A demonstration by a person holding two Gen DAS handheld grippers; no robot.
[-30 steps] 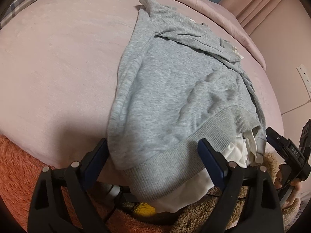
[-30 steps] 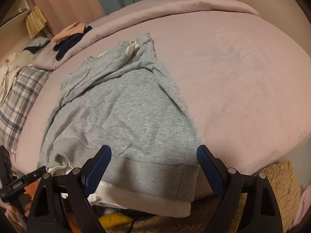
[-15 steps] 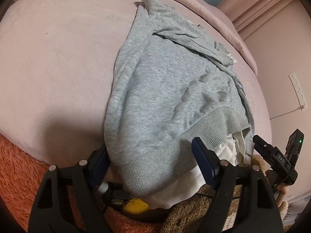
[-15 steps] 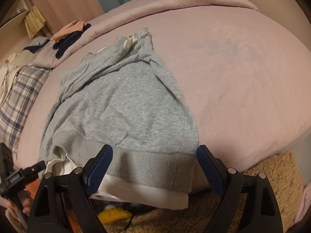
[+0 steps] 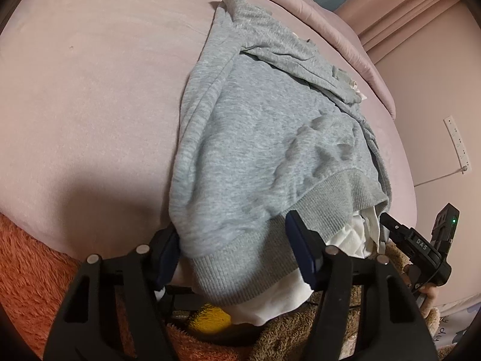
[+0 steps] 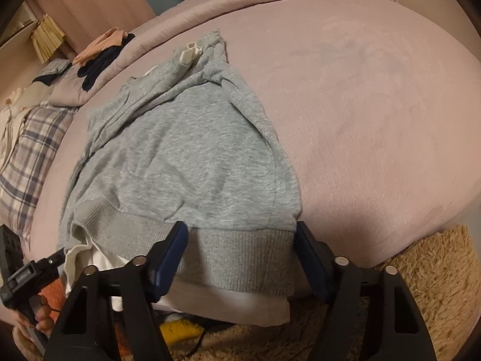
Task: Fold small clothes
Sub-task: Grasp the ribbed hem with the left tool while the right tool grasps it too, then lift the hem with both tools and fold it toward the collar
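A small grey sweatshirt (image 5: 264,126) with a white under-layer (image 5: 279,300) lies on the pink bed, its ribbed hem hanging over the near edge. It also shows in the right wrist view (image 6: 186,156). My left gripper (image 5: 237,255) is open, its jaws on either side of the hem's left corner. My right gripper (image 6: 240,258) is open, its jaws on either side of the hem's right corner (image 6: 255,261). Each gripper shows at the edge of the other's view: the right gripper (image 5: 421,249) and the left gripper (image 6: 27,273).
The pink bed cover (image 6: 360,105) spreads wide around the sweatshirt. A plaid cloth (image 6: 27,153) and a pile of clothes (image 6: 99,51) lie at the far left. An orange rug (image 5: 33,270), a tan rug (image 6: 436,276) and a yellow object (image 5: 210,322) lie below the bed edge.
Both grippers have moved forward onto the hem, which now lies between their jaws. Both stay open. The sweatshirt has not moved.
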